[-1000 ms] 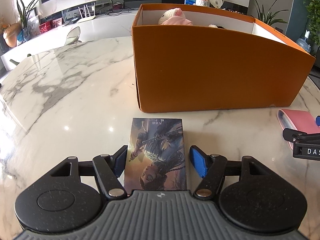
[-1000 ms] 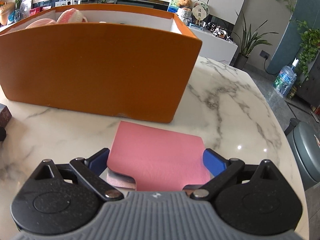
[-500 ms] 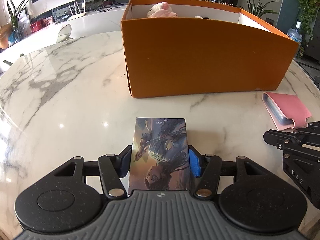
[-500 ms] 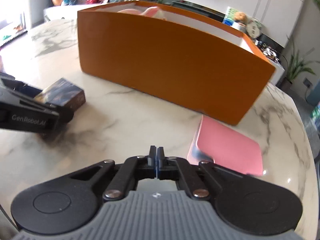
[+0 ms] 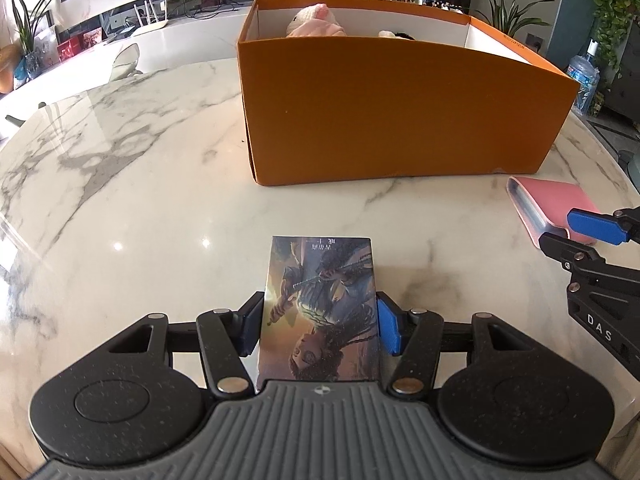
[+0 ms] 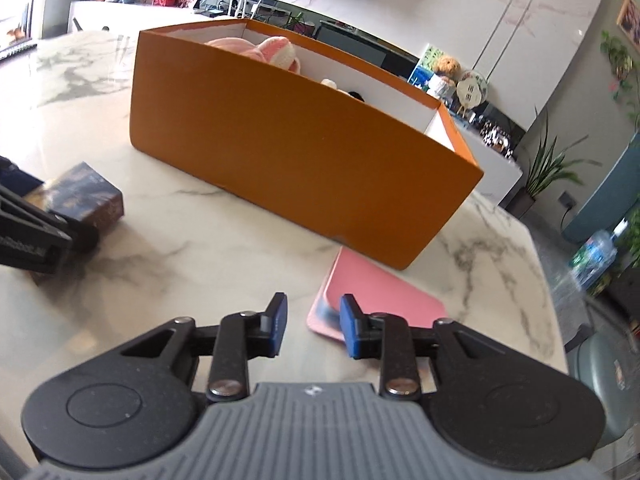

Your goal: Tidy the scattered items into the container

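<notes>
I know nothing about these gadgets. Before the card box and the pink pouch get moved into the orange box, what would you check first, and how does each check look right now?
1. Left tool gripping the card box: ok, both pads press its sides.
2. Card box lifted off the marble table: cannot tell.
3. Right tool holding anything: not ok, it is open and empty.
4. Right tool lined up with the pink pouch: not ok, only its right finger overlaps the pouch's corner.
5. Room in the orange box: ok by appearance, soft toys sit at one end; the floor is hidden.
6. Path from the card box to the orange box: ok, bare marble between.
</notes>
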`<act>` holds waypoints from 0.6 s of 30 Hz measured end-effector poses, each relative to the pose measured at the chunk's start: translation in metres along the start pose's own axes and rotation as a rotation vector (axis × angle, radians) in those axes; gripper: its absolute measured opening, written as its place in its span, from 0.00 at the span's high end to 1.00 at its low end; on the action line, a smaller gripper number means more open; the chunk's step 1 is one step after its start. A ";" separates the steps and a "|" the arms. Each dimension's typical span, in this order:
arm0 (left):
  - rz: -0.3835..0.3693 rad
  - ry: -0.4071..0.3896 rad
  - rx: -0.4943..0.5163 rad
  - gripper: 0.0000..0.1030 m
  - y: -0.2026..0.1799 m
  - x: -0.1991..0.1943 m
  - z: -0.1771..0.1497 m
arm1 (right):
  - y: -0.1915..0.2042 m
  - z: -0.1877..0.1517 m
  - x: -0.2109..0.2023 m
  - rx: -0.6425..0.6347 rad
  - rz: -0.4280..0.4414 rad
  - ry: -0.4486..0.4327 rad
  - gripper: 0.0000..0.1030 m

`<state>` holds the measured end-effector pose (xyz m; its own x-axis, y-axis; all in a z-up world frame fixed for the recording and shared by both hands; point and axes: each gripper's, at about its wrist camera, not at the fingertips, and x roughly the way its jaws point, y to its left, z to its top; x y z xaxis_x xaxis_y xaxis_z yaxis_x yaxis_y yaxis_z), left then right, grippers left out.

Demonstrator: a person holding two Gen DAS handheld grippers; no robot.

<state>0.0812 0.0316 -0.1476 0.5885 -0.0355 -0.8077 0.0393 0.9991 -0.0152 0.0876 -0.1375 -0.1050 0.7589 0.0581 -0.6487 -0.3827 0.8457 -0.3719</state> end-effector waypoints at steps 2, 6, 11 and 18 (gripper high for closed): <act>-0.001 -0.001 0.003 0.36 0.000 0.000 0.001 | 0.001 0.000 0.006 -0.025 -0.018 0.005 0.70; -0.003 0.002 0.004 0.36 0.001 0.003 0.002 | -0.001 0.001 0.015 -0.045 -0.034 0.012 0.78; -0.005 0.006 0.004 0.36 0.001 0.004 0.002 | -0.003 0.002 0.017 -0.057 -0.027 0.004 0.91; -0.016 0.000 0.014 0.36 -0.003 -0.003 0.001 | 0.005 -0.006 -0.006 -0.069 0.045 -0.005 0.93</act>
<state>0.0807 0.0284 -0.1448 0.5879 -0.0518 -0.8073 0.0605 0.9980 -0.0200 0.0780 -0.1371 -0.1066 0.7424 0.0983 -0.6627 -0.4521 0.8035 -0.3873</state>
